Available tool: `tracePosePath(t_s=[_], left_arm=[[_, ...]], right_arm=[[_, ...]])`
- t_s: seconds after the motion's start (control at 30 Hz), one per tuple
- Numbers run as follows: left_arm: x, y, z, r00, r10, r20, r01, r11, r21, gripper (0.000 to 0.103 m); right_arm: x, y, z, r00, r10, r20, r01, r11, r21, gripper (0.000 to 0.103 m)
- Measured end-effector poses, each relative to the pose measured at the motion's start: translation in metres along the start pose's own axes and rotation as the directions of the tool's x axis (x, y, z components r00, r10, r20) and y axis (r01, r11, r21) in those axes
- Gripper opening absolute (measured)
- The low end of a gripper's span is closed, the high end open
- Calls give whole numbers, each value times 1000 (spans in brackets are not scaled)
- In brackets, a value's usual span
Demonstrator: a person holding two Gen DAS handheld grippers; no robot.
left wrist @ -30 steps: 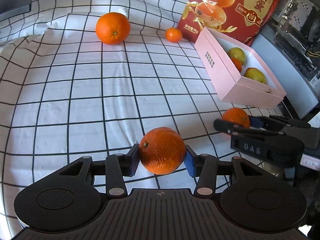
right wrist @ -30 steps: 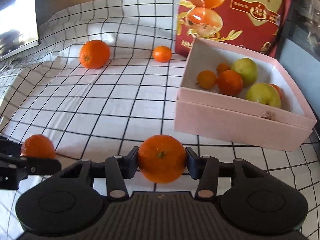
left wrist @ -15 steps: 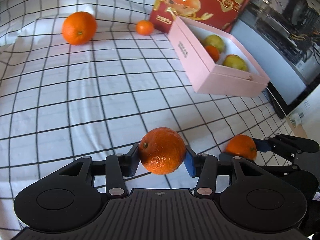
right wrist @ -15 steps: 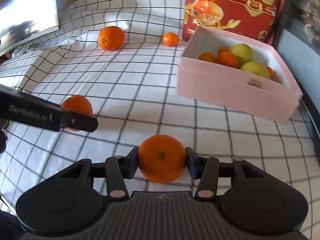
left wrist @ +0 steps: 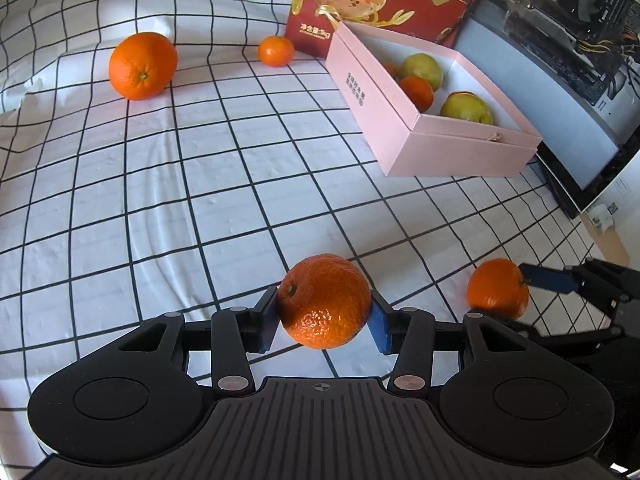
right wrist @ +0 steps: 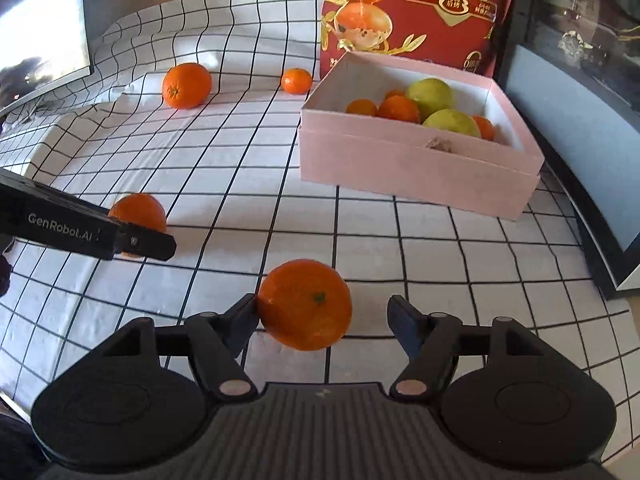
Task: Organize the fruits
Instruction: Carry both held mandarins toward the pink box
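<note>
Currently left gripper [left wrist: 325, 320] hovers level short of the pink box [left wrist: 404, 128], jaws clamping a dimpled orange [left wrist: 325, 301]; right gripper [right wrist: 322, 322] jaws parted, round mandarin [right wrist: 305, 305] touching only the left one.

Bare checked cloth [left wrist: 224, 200] is lying open ahead of my left gripper [left wrist: 325, 320], right up to the pink box [left wrist: 452, 148]. A big orange [left wrist: 143, 65] and a small mandarin [left wrist: 276, 51] are sitting far back. The red carton [right wrist: 420, 12] is blocking behind the box; a dark panel [right wrist: 568, 148] is crowding its right side.
</note>
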State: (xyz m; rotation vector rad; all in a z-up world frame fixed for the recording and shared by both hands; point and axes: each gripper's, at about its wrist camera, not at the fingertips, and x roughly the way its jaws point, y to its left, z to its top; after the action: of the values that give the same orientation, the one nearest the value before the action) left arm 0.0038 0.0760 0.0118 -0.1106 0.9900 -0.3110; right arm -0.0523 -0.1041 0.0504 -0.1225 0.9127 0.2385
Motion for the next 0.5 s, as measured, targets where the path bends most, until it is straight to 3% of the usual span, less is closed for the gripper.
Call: tracePosePath(t_s=[0.27, 0.5], left_arm=[[-2, 0, -1, 1000, -5, -1, 5, 1000, -3, 51], [-3, 0, -1, 1000, -5, 1, 5, 1000, -3, 51]], right_arm=[[5, 9, -2, 1000, -4, -3, 4, 1000, -8, 68], [7, 13, 5, 1000, 14, 6, -14, 999, -31, 48]])
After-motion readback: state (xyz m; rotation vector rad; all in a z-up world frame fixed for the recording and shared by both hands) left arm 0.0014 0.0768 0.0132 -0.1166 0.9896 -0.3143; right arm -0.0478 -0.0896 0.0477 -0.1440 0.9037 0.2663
